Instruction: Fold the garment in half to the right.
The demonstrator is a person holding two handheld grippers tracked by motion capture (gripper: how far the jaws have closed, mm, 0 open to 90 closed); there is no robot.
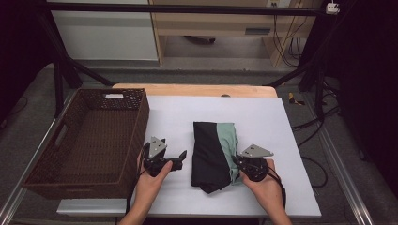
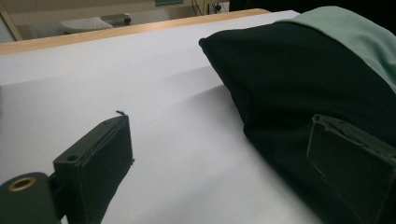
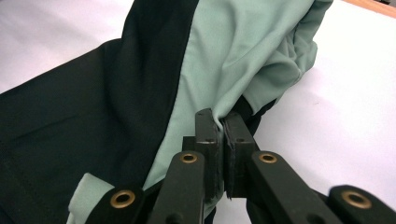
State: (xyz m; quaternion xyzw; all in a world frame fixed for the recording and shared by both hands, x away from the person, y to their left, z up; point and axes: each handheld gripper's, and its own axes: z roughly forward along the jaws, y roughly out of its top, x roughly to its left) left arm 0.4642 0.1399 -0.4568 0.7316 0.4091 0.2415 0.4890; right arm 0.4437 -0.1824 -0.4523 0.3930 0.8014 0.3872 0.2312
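Your right tongs [image 3: 223, 122] are clenched on a thin pinch of the folded garment [image 1: 213, 150] lying mid-desk; your left tongs [image 2: 224, 154] stand released beside it. Lift one-sided and the fold may slip out, unfolding before the basket [image 1: 136, 140]

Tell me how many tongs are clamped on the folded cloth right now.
1. The right tongs pinch the mint-green edge of the folded cloth at its right side. The left tongs stand open at the cloth's left edge, gripping nothing.
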